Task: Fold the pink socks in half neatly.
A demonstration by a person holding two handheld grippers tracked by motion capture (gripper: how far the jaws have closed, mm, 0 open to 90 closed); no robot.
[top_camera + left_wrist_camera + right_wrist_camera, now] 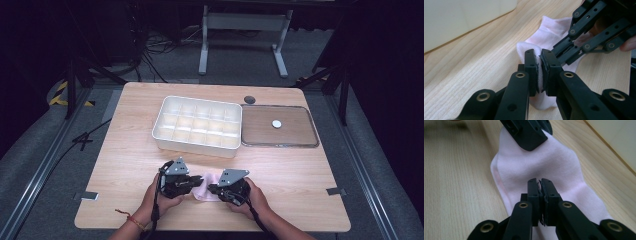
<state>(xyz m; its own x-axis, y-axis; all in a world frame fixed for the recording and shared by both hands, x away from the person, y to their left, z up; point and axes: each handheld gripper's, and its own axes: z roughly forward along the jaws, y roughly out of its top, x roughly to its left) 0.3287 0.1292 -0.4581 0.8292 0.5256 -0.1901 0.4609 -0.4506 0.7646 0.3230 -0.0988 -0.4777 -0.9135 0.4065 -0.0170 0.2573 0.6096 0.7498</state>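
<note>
A pale pink sock [204, 192] lies flat on the wooden table near its front edge, between my two grippers. In the left gripper view my left gripper [540, 53] is shut on a fold at the sock's [549, 30] edge, with white fabric squeezed between the pads. My right gripper [540, 182] sits low over the middle of the sock [536, 162], its jaws together with only a sliver of fabric at the tips. From above, the left gripper [197, 182] and right gripper [212, 189] point at each other, a hand behind each.
A white box [195, 146] with several empty compartments stands behind the grippers at mid-table. To its right lies a shallow clear-rimmed tray [312, 125] with a small white disc [276, 123] in it. A dark round cap [249, 100] sits behind the tray.
</note>
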